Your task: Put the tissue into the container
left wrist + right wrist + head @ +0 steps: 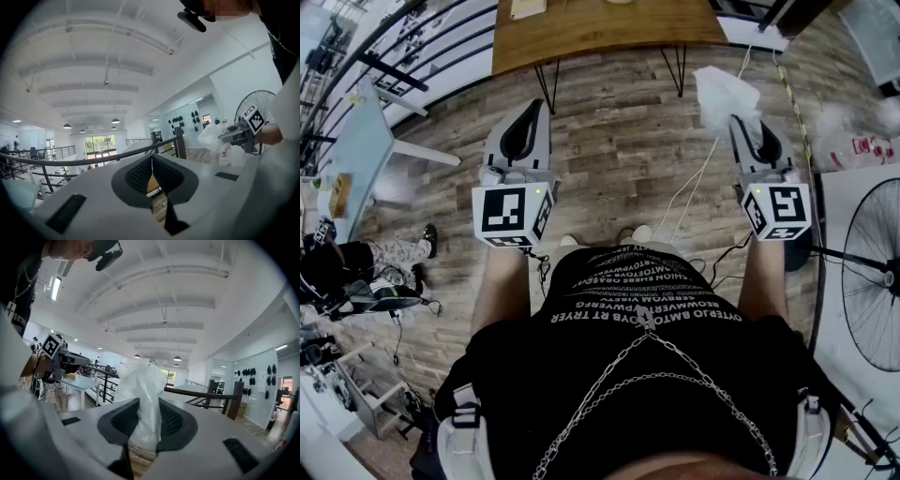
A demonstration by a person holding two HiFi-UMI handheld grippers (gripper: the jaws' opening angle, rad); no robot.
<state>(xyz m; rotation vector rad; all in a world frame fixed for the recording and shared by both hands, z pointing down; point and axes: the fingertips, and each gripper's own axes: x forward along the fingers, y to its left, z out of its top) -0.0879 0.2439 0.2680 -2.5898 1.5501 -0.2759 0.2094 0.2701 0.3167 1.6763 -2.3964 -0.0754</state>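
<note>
A crumpled white tissue sticks up out of my right gripper, which is shut on it; in the right gripper view the tissue is pinched between the two black pads and rises above them. My left gripper is held level with it, about a body's width to the left, shut with nothing in it; its pads meet in the left gripper view. Both grippers are held up in front of the person, over the wooden floor. No container can be made out in any view.
A wooden table on thin black legs stands ahead. A light blue table and a black railing are at the left. A standing fan and a plastic bag are at the right. White cables trail on the floor.
</note>
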